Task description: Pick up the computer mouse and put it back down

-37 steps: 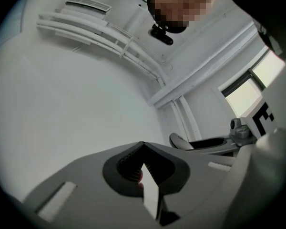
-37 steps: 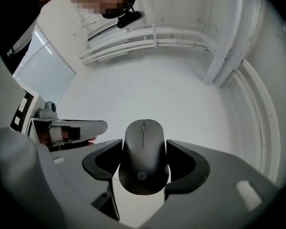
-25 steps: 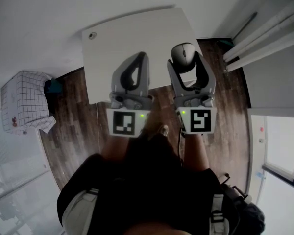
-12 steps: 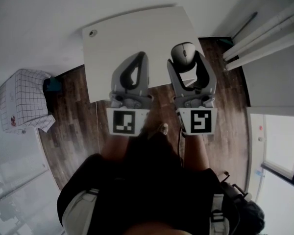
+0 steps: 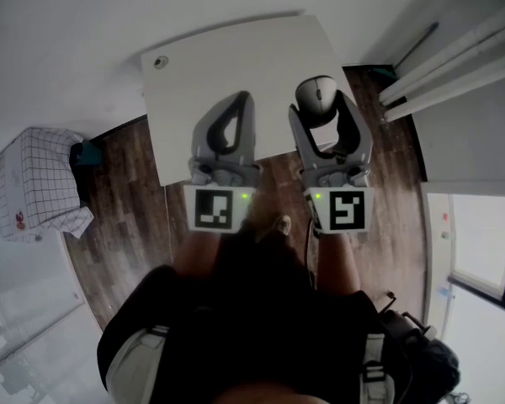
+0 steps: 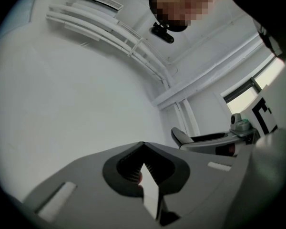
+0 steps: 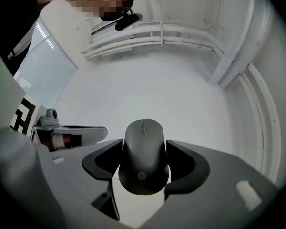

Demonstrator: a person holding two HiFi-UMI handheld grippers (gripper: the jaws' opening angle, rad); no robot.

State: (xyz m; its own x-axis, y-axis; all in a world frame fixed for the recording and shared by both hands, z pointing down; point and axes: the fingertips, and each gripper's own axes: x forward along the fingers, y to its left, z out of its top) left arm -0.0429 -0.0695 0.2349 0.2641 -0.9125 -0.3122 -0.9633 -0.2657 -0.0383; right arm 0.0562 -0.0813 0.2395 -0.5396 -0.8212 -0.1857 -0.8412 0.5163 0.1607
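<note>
In the head view a dark grey computer mouse [image 5: 317, 92] sits between the jaws of my right gripper [image 5: 318, 104], held in the air over the near right part of the white table [image 5: 227, 57]. The right gripper view shows both pads pressed on the sides of the mouse [image 7: 144, 156], with my right gripper [image 7: 144, 147] shut on it and the mouse's buttons pointing away. My left gripper [image 5: 242, 99] hovers beside it over the table's near edge. Its jaw tips touch and hold nothing. In the left gripper view my left gripper [image 6: 142, 146] shows the same closed tips.
A checked white box [image 5: 38, 183] stands on the wooden floor [image 5: 126, 225] at the left. White rails [image 5: 446, 61] run along the right. The table has a round grommet [image 5: 160, 61] at its far left corner. A dark bag [image 5: 425, 369] lies at lower right.
Both grippers and the view have shifted slightly across the room; the checked box slid left and down in the picture. The mouse stays gripped and neither pair of jaws has changed.
</note>
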